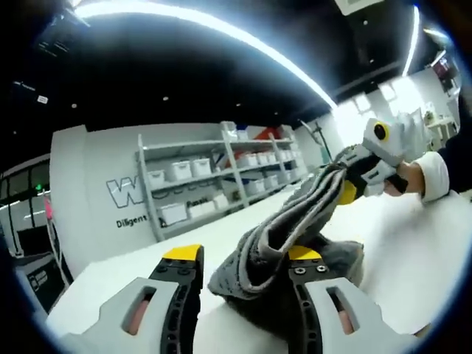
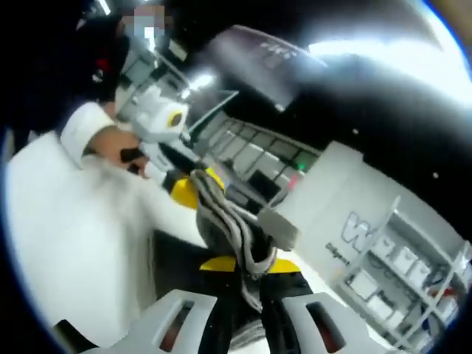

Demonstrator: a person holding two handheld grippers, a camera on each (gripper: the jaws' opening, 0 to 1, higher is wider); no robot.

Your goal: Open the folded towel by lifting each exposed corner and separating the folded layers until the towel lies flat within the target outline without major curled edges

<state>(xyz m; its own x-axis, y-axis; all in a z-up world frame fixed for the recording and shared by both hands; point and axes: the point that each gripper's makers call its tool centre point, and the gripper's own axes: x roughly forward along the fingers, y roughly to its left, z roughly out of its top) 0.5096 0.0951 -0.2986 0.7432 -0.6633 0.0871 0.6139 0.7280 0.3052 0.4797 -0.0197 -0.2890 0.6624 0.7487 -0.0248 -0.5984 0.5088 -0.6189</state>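
A grey towel [image 1: 295, 221] rises in a bunched, folded band off the white table [image 1: 413, 251]. In the left gripper view my left gripper [image 1: 242, 254] stands open. The towel's lower bunch lies between its yellow-tipped jaws, against the right one. The band's far end runs up to my right gripper [image 1: 352, 184], which pinches it. In the right gripper view my right gripper [image 2: 251, 265] is shut on the towel [image 2: 228, 217], and the ribbed layers stretch away to the left gripper [image 2: 195, 184].
A hand in a white sleeve [image 1: 431, 177] holds the right gripper, and another hand [image 2: 110, 140] holds the left one. Shelves of white bins [image 1: 214, 177] stand beyond the table's far edge, against a wall with lettering. More shelving [image 2: 398, 273] shows at the lower right.
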